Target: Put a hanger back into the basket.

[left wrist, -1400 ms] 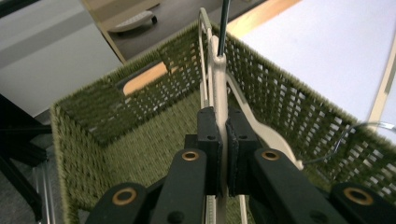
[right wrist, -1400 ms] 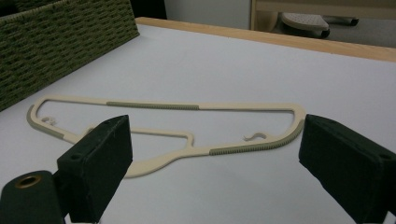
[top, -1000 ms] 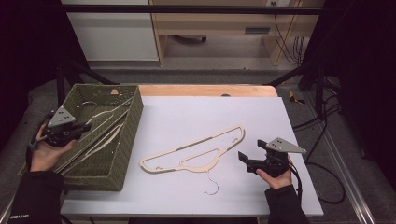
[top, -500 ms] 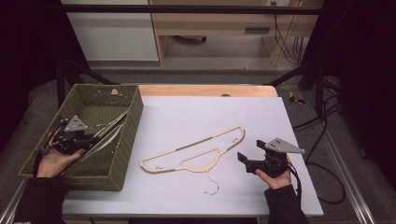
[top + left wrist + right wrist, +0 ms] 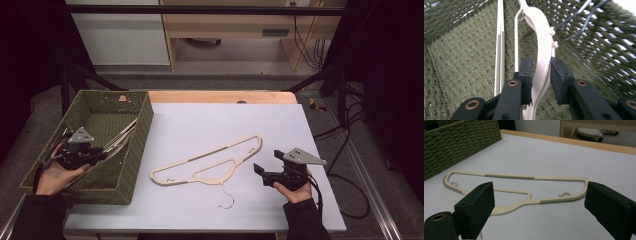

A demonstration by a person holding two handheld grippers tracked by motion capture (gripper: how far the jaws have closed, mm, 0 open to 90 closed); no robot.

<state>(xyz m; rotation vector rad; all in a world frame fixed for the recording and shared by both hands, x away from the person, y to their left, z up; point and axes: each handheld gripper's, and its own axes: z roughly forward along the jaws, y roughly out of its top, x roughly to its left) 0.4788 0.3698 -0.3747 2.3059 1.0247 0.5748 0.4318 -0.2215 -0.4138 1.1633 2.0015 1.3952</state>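
Note:
A green woven basket (image 5: 142, 130) stands at the table's left, with several pale hangers (image 5: 121, 134) lying in it. My left gripper (image 5: 101, 156) is down inside the basket. In the left gripper view it (image 5: 541, 61) is shut on a white textured hanger (image 5: 536, 22), gripping its flat arm. A cream hanger (image 5: 215, 156) with a metal hook (image 5: 227, 200) lies flat on the white table. My right gripper (image 5: 269, 161) rests just right of it, open and empty. In the right gripper view the cream hanger (image 5: 509, 177) lies ahead of the wide-apart jaws of that gripper (image 5: 540, 195).
A second hanger's ribbed bar (image 5: 500, 37) lies on the basket floor, left of the held one. Wire hooks (image 5: 574, 17) cross the basket wall (image 5: 614, 50). The table's wooden far edge (image 5: 220, 96) borders a shelf unit. Cables (image 5: 345, 130) hang off the right side.
My left gripper moved from the basket's left rim into the basket and closed on the white hanger. The right gripper and the cream hanger stayed put.

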